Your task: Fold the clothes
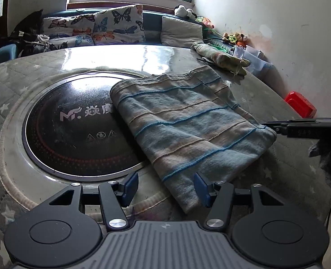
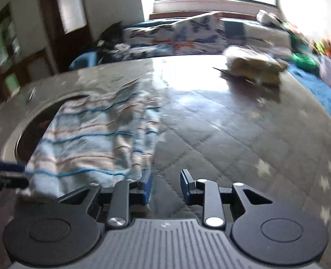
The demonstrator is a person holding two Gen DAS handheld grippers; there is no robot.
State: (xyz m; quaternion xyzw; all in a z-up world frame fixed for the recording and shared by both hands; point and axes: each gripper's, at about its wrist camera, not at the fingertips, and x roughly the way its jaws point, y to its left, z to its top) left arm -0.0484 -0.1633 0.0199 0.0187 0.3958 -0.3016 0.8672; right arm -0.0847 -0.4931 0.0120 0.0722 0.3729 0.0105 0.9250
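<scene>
Two grippers you held: left gripper [image 1: 165, 189] gaped wide, striped cloth [image 1: 183, 125] at twelve o'clock; right gripper [image 2: 165, 186] parted, empty, cloth at ten.

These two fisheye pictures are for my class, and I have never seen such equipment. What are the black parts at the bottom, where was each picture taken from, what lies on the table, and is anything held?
No robot here: a person carries a two-finger tool in each hand, with a camera looking along its fingers. The black parts are those tools. The left view shows the left hand-held gripper, jaws open, with the near corner of the striped cloth between its blue pads. The blurred right view shows the right hand-held gripper, open and empty, just right of the cloth. The folded cloth lies on a quilted table, partly over a round black cooktop. A second, rumpled cloth lies at the far edge. Nothing is gripped.
</scene>
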